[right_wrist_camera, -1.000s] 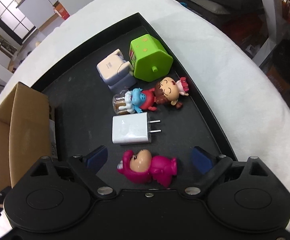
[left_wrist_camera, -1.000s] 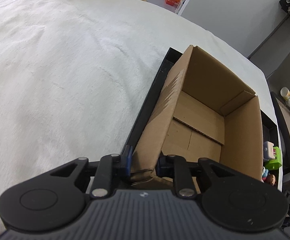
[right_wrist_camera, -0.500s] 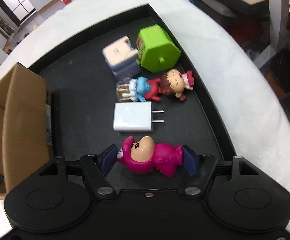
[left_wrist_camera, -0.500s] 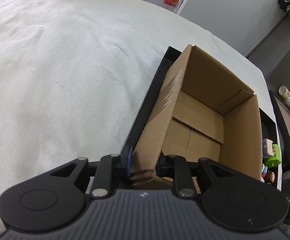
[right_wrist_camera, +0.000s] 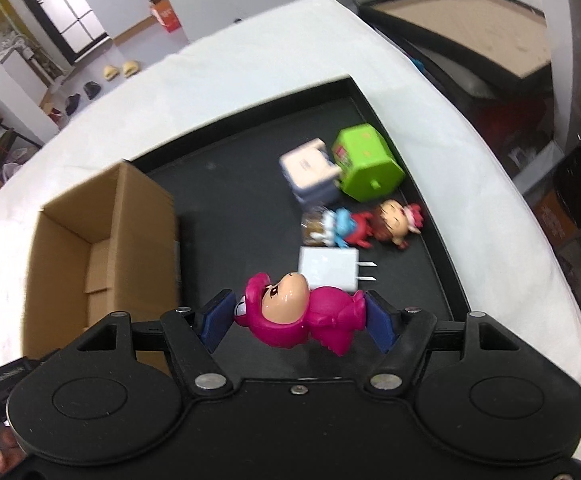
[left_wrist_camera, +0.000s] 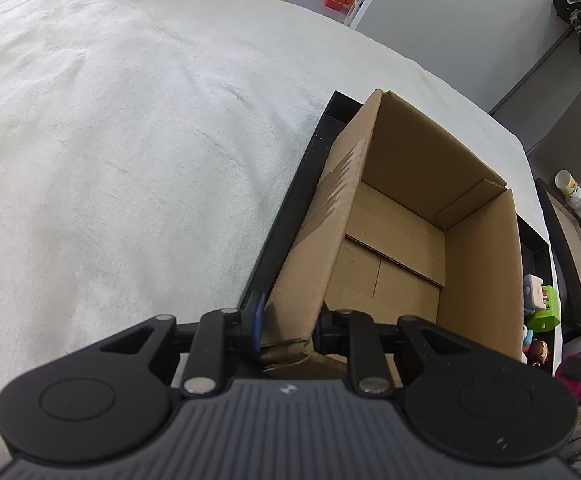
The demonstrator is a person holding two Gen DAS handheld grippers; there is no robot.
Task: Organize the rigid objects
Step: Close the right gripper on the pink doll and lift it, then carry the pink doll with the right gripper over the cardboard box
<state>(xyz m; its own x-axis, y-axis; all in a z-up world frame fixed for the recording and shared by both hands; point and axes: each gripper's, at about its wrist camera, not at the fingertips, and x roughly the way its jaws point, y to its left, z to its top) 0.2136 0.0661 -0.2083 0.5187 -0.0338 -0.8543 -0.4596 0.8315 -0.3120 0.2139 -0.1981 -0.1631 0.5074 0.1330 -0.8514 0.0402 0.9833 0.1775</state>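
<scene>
Item: cardboard box [left_wrist_camera: 430,216], open-topped, standing at the black tray's [right_wrist_camera: 250,184] left end; our left gripper [left_wrist_camera: 286,328] clamped its near wall. We held the magenta figurine [right_wrist_camera: 302,312], glossy, tan-faced, pinched in our right gripper [right_wrist_camera: 298,318] above bare tray floor beside the box.

We see the cardboard box [right_wrist_camera: 102,236] on the tray [right_wrist_camera: 246,184], with the charger [right_wrist_camera: 328,268] and figurines [right_wrist_camera: 396,222] to its right.

Grey wall [left_wrist_camera: 450,20], large window [right_wrist_camera: 54,12], shoes [right_wrist_camera: 120,70] on the floor
</scene>
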